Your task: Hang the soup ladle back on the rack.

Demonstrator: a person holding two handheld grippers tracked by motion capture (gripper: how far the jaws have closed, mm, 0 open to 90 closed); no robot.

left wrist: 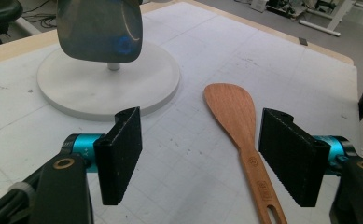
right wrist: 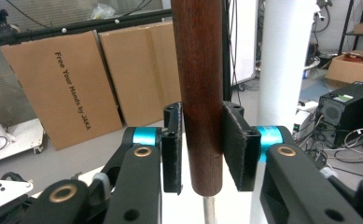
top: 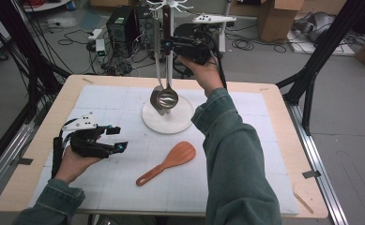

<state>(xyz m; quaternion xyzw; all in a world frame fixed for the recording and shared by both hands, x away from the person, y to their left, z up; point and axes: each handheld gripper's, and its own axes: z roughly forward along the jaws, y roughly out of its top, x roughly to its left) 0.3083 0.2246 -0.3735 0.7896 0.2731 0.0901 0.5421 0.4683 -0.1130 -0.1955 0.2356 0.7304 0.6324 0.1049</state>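
Ladle (top: 167, 97) hangs on the white rack (top: 168, 121) at the table's far middle; I have its dark wooden handle (right wrist: 200, 93) clamped between my right gripper's (top: 167, 44) pads, up high. Just beside it hangs a second steel utensil (top: 155, 100), and the rack's post (right wrist: 286, 65) stands close behind. My left gripper (top: 117, 138) rests low with jaws apart, empty. Nearer me, a wooden spatula (top: 167, 162) lies flat on the mat (top: 246, 187).
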